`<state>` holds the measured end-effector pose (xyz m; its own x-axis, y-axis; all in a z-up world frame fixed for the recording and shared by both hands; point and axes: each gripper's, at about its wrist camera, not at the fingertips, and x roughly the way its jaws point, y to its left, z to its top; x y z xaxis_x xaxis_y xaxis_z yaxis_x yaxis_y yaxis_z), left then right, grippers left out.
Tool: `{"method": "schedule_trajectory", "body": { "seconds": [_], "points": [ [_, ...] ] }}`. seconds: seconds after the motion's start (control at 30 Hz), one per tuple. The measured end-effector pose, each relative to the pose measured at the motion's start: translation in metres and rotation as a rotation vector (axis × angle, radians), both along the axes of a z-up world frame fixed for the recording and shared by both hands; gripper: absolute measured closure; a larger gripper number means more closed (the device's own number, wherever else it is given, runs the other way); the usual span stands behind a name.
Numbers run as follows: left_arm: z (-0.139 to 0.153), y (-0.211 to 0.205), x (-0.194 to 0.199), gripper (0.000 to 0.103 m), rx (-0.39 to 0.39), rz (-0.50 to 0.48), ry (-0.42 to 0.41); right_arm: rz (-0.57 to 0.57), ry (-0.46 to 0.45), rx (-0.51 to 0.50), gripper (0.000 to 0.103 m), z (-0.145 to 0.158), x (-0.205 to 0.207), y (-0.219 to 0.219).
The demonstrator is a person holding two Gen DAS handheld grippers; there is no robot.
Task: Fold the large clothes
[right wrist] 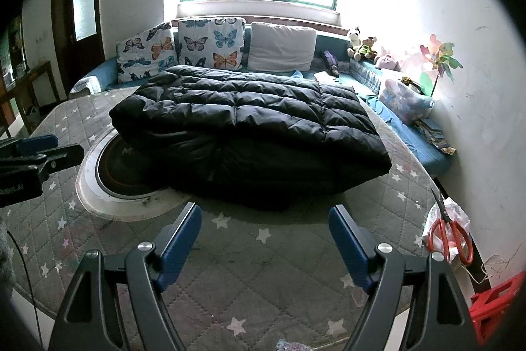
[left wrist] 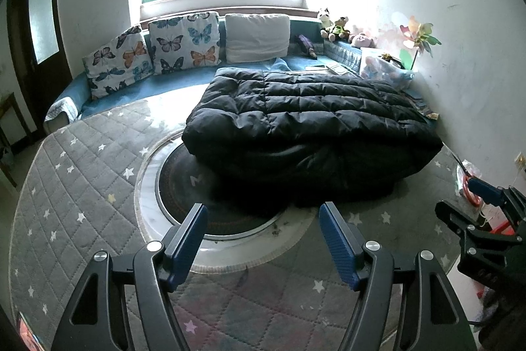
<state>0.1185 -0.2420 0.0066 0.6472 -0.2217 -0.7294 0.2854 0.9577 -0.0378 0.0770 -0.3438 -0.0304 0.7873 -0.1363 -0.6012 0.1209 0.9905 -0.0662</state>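
Left wrist view: coat (left wrist: pixel 309 134) lying folded on worktop (left wrist: pixel 82 170); 2 claws, left (left wrist: pixel 263 239) and right (right wrist: pixel 264 239), hovering wide, empty; folding looking nearly done.

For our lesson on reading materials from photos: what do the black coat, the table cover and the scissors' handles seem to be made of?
Black coat: likely padded nylon or polyester shell; slight sheen, puffy stitched channels.
Table cover: quilted grey fabric, matte; diamond stitching, printed stars.
Scissors' handles: probably red plastic, smooth; blades look like metal.
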Motion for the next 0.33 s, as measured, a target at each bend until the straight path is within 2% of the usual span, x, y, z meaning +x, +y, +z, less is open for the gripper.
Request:
{"method": "schedule_trajectory", "body": {
  "seconds": [0.23, 0.33],
  "points": [
    [-0.0040, 0.0010, -0.0051, 0.029, 0.009, -0.010, -0.045, 0.001, 0.000, -0.002, 0.016, 0.0002, -0.0002, 0.0000],
    [-0.0055, -0.0006, -0.0043, 0.029, 0.004, -0.034, -0.033, 0.000, 0.001, -0.001, 0.016, 0.0005, -0.0011, 0.0002]
  ]
}}
